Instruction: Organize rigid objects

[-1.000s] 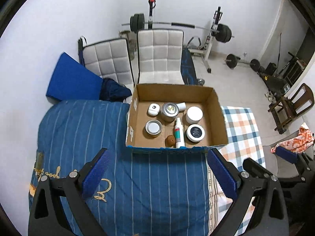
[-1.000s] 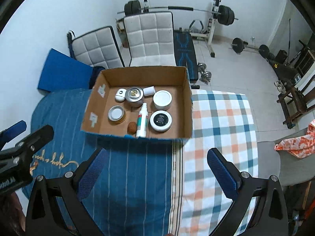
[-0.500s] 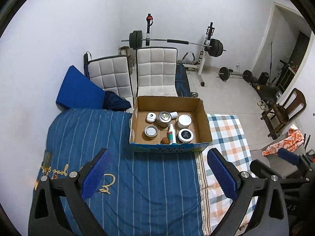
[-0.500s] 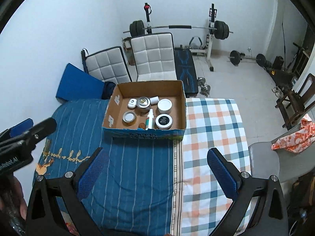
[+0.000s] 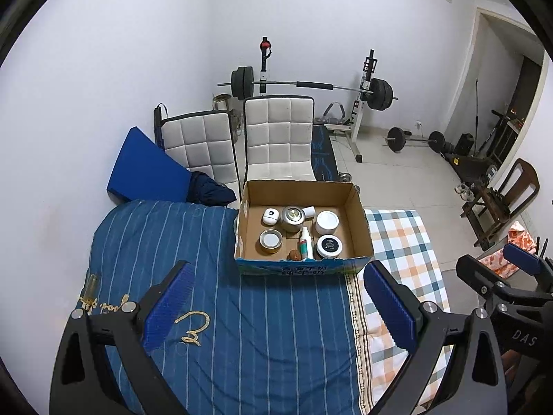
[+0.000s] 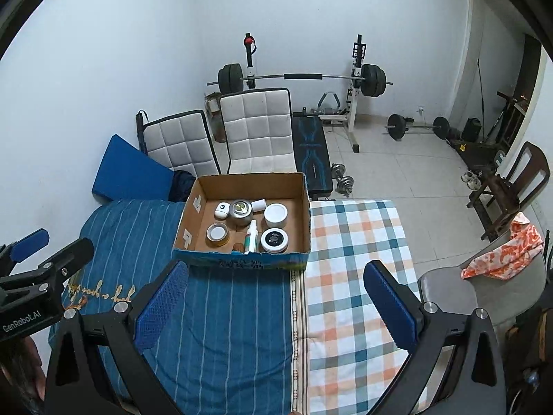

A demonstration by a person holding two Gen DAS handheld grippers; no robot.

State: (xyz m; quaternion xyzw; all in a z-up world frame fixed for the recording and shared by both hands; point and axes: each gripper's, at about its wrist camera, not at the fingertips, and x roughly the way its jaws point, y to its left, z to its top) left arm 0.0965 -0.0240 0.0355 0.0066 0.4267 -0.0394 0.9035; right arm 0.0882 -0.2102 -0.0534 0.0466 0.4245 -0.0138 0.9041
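Both grippers, left gripper (image 5: 276,304) and right gripper (image 6: 276,297), hover empty with fingers spread wide, well back from the cardboard box (image 5: 304,268) on the bed. All small containers sit inside it, so I judge little remains; any further reach should descend straight over the box's near wall.

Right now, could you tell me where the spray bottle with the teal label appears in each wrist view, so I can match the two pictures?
Left wrist: the spray bottle lies near the front wall of the cardboard box, just right of picture centre.
Right wrist: the spray bottle is left of picture centre, again by the box's front wall.
Shared landmark: the black-lidded jar sits immediately to the bottle's right in both.
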